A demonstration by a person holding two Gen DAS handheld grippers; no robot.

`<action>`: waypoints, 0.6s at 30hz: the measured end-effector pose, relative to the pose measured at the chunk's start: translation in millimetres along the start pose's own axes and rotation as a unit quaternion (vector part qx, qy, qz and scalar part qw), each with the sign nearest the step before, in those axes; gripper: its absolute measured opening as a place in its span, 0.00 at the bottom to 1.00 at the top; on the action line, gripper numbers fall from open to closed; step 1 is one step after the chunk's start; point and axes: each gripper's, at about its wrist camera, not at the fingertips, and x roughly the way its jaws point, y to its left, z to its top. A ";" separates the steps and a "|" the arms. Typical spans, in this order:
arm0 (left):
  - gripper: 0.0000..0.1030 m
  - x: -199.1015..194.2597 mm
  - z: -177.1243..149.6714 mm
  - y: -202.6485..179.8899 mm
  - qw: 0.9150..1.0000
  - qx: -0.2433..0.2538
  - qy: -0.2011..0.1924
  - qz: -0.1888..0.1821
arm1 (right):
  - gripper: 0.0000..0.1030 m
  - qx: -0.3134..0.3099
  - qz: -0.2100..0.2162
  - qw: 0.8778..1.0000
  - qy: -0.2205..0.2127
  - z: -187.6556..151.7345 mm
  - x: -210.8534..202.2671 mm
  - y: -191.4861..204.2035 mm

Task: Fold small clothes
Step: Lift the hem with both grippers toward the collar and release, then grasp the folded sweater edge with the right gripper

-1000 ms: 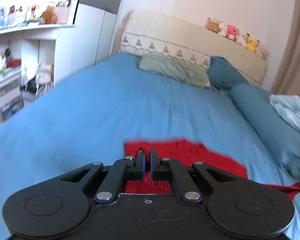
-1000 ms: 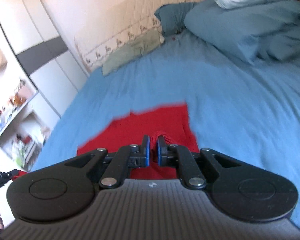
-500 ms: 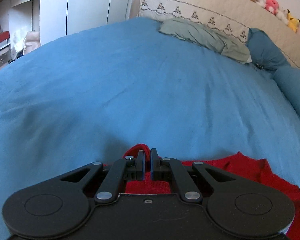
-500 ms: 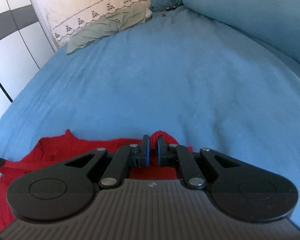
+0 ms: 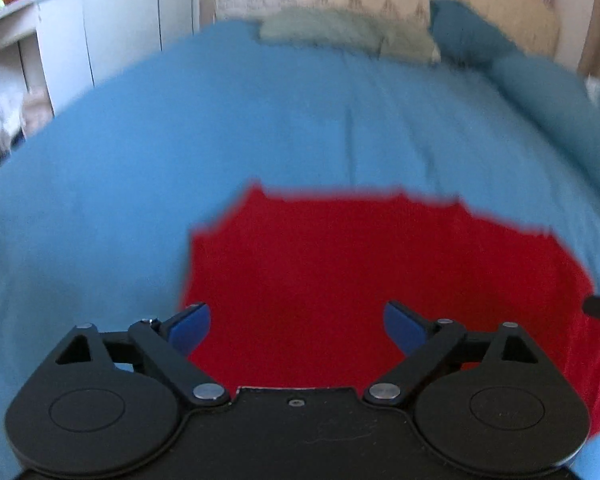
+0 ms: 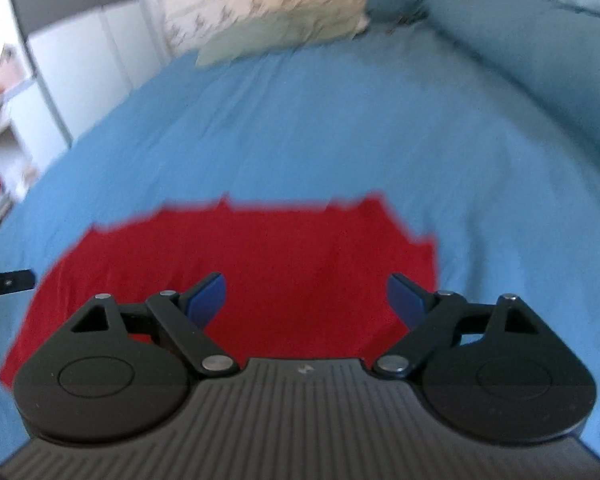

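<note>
Both grippers hang spread wide over a red garment [image 5: 380, 272] that lies flat on the blue bedspread [image 5: 260, 120], and neither holds anything. The left gripper [image 5: 296, 324] has the cloth straight ahead of and under its blue fingers [image 5: 192, 326], with the garment's left edge just beside its left finger; the right gripper [image 6: 306, 296] sees the same red piece [image 6: 260, 252] below it, the cloth's right edge close to its right finger. Each view catches the tip of the other tool at its margin, so the two sit side by side over the near edge. The garment looks laid out, its far edge jagged in the blur, so one fold seems set down and released. Next, I judge, comes choosing fresh corners to pinch and carrying them across, keeping layers aligned.
</note>
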 end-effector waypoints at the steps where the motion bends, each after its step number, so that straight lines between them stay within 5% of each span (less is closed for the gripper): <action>1: 0.94 6.0 -8.3 -2.3 1.000 0.002 0.013 0.000 | 1.00 0.001 -0.007 1.000 0.006 -8.2 4.4 0.9; 4: 0.96 24.0 -28.1 -4.5 0.998 0.027 0.053 0.010 | 1.00 0.004 -0.042 0.999 0.033 -27.8 17.1 -11.6; 8: 1.00 29.2 -30.4 -1.1 0.998 0.038 0.057 0.009 | 1.00 0.041 -0.062 0.996 0.044 -37.0 14.3 -43.7; 12: 0.99 17.1 -15.5 -6.0 0.997 0.045 0.054 0.021 | 0.99 0.072 -0.034 0.996 0.035 -24.5 -10.2 -57.5; 18: 1.00 -26.8 -1.5 -36.9 0.993 0.086 0.039 0.064 | 1.00 0.007 -0.029 0.999 0.018 -5.9 -68.8 -55.2</action>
